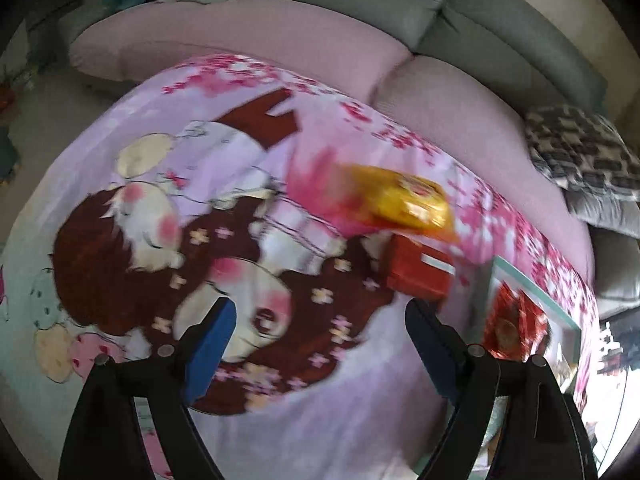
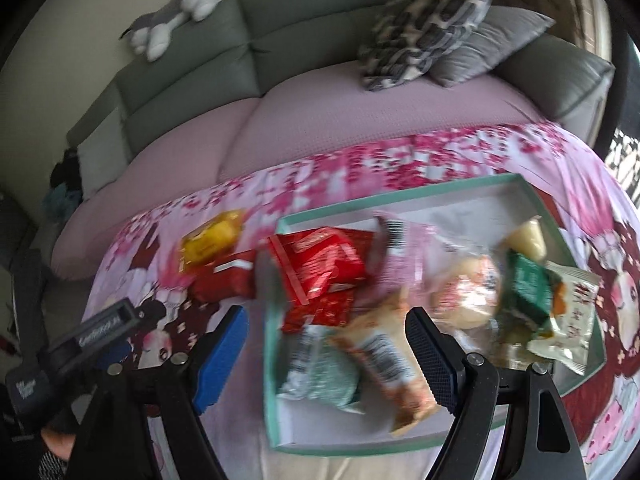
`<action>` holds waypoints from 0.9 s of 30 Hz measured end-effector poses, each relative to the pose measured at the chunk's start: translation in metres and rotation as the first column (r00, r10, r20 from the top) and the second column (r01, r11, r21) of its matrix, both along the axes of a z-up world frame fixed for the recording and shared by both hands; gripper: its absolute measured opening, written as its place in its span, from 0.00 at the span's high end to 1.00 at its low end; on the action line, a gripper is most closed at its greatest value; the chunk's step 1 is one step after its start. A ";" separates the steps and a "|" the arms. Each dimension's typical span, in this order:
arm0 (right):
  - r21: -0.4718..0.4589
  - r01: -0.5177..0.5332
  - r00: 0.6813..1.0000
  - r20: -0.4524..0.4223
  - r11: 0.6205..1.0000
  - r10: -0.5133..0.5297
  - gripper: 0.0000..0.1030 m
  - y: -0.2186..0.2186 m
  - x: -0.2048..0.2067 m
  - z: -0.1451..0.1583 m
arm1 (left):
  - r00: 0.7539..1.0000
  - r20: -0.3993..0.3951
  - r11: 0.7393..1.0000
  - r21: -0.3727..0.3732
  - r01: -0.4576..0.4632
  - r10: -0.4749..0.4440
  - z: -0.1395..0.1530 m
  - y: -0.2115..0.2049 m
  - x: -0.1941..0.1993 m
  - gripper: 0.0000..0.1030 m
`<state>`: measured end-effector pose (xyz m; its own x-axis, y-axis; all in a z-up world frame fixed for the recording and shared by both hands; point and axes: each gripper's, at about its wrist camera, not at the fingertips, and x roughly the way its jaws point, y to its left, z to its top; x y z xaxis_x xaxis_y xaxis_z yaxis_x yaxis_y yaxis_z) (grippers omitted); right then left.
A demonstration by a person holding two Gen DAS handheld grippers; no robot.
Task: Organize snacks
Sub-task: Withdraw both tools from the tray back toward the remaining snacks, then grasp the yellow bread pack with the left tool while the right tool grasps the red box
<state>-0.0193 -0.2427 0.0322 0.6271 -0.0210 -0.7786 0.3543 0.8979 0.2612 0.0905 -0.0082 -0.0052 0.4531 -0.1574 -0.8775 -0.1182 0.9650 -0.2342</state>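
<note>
Two hand-held grippers are seen, one per wrist view. The left hand-held gripper (image 1: 320,320) is released: its jaws stand wide apart, nothing between them, above the cartoon-printed pink cloth (image 1: 224,208) covering the desk.

Two snacks are counted outside the box: one yellow packet (image 1: 404,200) and one small red box (image 1: 420,272), touching each other, the yellow one on the far side.

The right hand-held gripper (image 2: 328,328) is likewise released, jaws apart, held over the shallow teal-rimmed box (image 2: 400,196), with no pad seen pressing on anything.

Inside the teal-rimmed box, about nine packets are counted; motion blur makes the count uncertain. Identified: one red packet (image 2: 320,264), one pale green packet (image 2: 320,376), one orange-and-white packet (image 2: 396,372), one dark green packet (image 2: 528,288), one pale yellow piece (image 2: 528,236).

Behind the desk, one sofa (image 2: 320,120) is noted, carrying two cushions (image 2: 432,28) and one grey-and-white plush toy (image 2: 176,16).
</note>
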 end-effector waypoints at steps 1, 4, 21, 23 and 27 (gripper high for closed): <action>-0.002 -0.014 1.000 0.000 1.000 0.014 0.19 0.005 0.002 0.000 | 1.000 0.000 1.000 0.001 -0.015 0.015 -0.001 0.007 0.001 0.15; -0.006 -0.047 0.999 -0.001 0.999 0.047 0.19 0.019 0.007 0.001 | 0.999 -0.003 0.999 0.014 -0.041 0.041 -0.002 0.024 0.004 0.14; -0.068 -0.161 0.987 -0.039 0.985 0.158 0.19 0.072 0.028 -0.008 | 0.997 0.035 0.997 0.026 -0.066 0.065 -0.001 0.066 0.016 0.08; -0.081 -0.166 0.986 -0.044 0.983 0.163 0.19 0.076 0.029 -0.009 | 0.998 0.037 0.998 0.022 -0.058 0.057 -0.002 0.065 0.019 0.08; -0.088 -0.171 0.985 -0.051 0.981 0.167 0.19 0.080 0.034 -0.008 | 0.999 0.038 0.999 0.016 -0.037 0.037 -0.003 0.062 0.028 0.08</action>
